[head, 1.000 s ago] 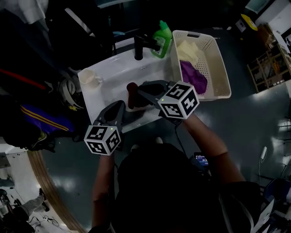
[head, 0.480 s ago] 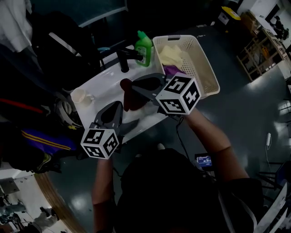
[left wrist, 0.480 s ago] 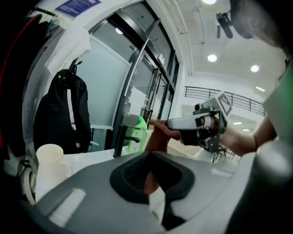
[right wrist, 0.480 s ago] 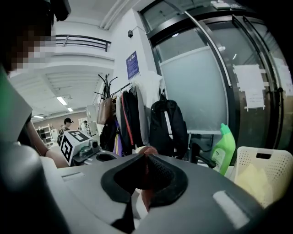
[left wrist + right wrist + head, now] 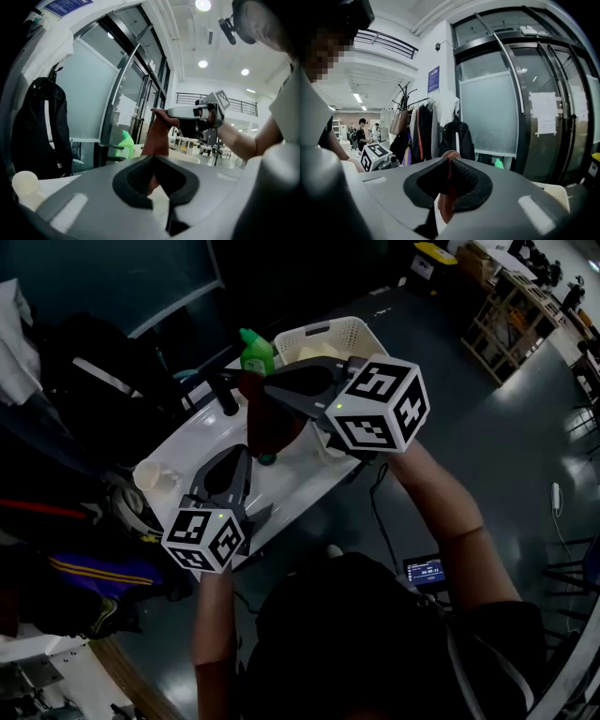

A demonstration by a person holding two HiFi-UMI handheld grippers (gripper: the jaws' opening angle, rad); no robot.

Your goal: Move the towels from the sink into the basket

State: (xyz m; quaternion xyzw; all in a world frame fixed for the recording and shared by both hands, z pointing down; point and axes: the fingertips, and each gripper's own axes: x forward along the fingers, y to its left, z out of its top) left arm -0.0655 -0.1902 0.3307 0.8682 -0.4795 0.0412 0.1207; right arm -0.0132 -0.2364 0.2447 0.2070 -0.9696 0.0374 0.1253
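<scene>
The right gripper (image 5: pixel 265 387) is held high over the scene, its jaws pinched on the top edge of a dark red towel (image 5: pixel 272 427). The right gripper view shows only a small fold of cloth caught between the pads. The towel hangs straight down from that pinch in a long, narrow drape above the white sink (image 5: pixel 183 456); its lower end is hidden in every view, so whether it has cleared the basin cannot be told. The left gripper (image 5: pixel 236 457) sits lower, over the near edge of the sink, with its jaws together and nothing between them. Behind the hanging towel stand a black faucet (image 5: pixel 225 395) and a green bottle (image 5: pixel 253 351) (the bottle is just beside the basket). The cream basket (image 5: pixel 328 334) lies beyond them at the sink's far right end. The towel appears to be on its way to the basket but is not yet over it. The likely trouble is the thin grip: a quick swing could let the cloth slip out and fall back into the sink or onto the floor. The trailing end could also drag across the faucet or knock the bottle over if it is carried too low, and letting go early could leave the towel draped over the basket rim.
</scene>
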